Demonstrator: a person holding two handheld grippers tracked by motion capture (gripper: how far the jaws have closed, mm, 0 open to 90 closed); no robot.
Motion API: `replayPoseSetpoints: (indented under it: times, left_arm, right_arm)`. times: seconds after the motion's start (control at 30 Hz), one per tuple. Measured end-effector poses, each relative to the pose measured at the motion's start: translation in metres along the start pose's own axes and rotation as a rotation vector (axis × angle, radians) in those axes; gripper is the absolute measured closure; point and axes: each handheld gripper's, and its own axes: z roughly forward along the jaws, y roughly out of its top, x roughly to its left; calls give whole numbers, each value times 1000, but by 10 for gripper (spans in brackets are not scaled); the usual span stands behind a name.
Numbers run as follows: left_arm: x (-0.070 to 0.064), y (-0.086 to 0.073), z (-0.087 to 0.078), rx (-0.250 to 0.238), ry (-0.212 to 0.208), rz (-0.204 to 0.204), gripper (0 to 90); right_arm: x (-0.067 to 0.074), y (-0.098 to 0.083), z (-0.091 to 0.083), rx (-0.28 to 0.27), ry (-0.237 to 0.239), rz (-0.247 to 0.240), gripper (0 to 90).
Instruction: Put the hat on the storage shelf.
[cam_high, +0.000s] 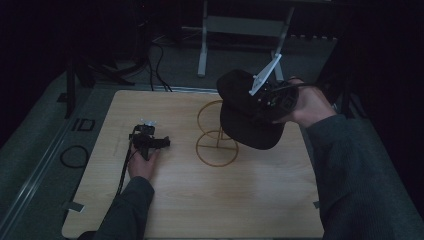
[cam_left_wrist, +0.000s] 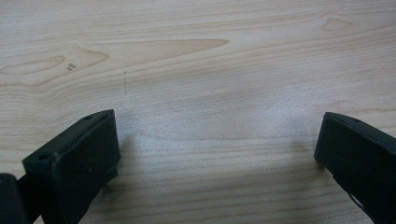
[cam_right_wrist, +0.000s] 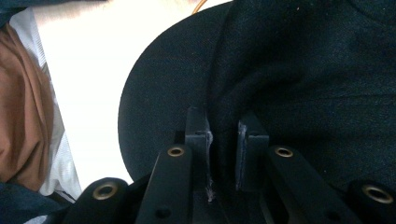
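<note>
A black cap (cam_high: 247, 112) hangs in the air over the right half of the wooden table (cam_high: 200, 200), held by my right gripper (cam_high: 267, 102), which is shut on its fabric. In the right gripper view the cap (cam_right_wrist: 299, 70) lies close before the camera, and the two jaws pinch a fold of cloth between them at my right gripper (cam_right_wrist: 223, 140). A yellow wire stand (cam_high: 216, 135) with round hoops stands just left of and below the cap. My left gripper (cam_high: 162, 143) rests low on the table at the left, jaws wide apart over bare wood (cam_left_wrist: 219, 140).
Past the table's far edge stand a metal frame leg (cam_high: 202, 45) and dark cables (cam_high: 155, 60) on the floor. A cable loop (cam_high: 75, 156) lies left of the table. Bare wood stretches along the table's front.
</note>
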Motion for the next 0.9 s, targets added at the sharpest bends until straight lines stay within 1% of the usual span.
replayPoseSetpoints:
  times: [0.47,0.57,0.9]
  left_arm:
    - [0,0,0,0,0,0,0]
    - [0,0,0,0,0,0,0]
    - [0,0,0,0,0,0,0]
  right_arm:
    - [6,17,9,-9,18,-41,788]
    - [8,22,13,4,20,-54,788]
    - [13,35,21,6,39,-73,786]
